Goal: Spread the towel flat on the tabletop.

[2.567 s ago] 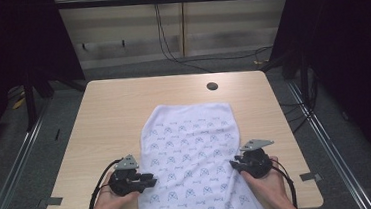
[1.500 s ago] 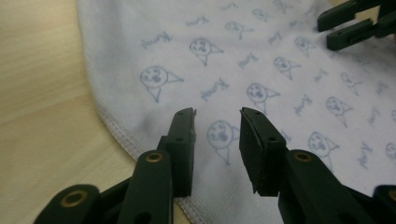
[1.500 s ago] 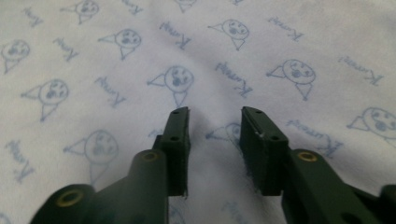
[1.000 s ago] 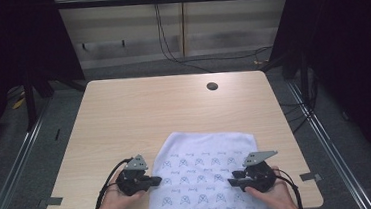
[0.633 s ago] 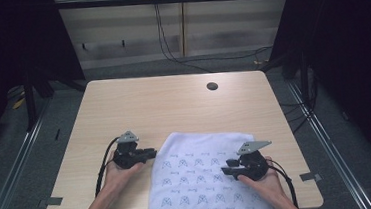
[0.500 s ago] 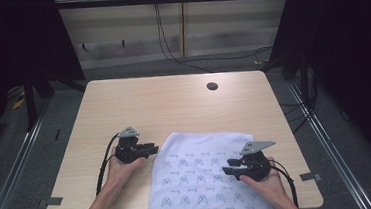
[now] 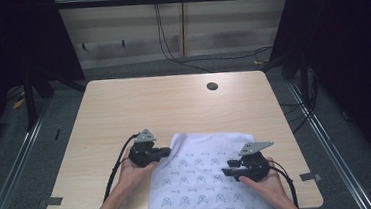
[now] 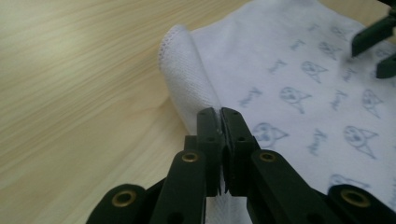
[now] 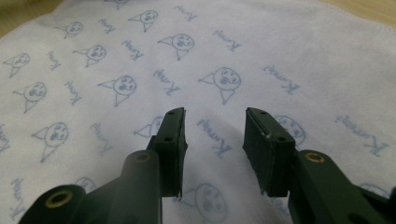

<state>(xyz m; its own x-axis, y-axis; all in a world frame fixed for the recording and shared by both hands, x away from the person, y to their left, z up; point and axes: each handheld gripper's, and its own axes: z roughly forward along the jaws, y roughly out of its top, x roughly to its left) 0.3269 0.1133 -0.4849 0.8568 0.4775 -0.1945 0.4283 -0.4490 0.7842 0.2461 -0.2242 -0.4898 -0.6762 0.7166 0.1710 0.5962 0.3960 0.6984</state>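
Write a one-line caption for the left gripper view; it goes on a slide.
Left gripper shut on the folded edge of a white printed cloth on a wooden table.

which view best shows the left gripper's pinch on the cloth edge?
Left gripper view: the left gripper is shut on the cloth edge. High view shows it at the cloth's left edge, contact too small. Right gripper view: printed cloth between open jaws.

I see each handheld gripper, left (image 7: 163,152) and right (image 7: 227,168), built in black with a grey three-cornered plate on top and a trailing black cable. Brass-coloured rivets pin the jaw links; the forearms are bare, without sleeves.
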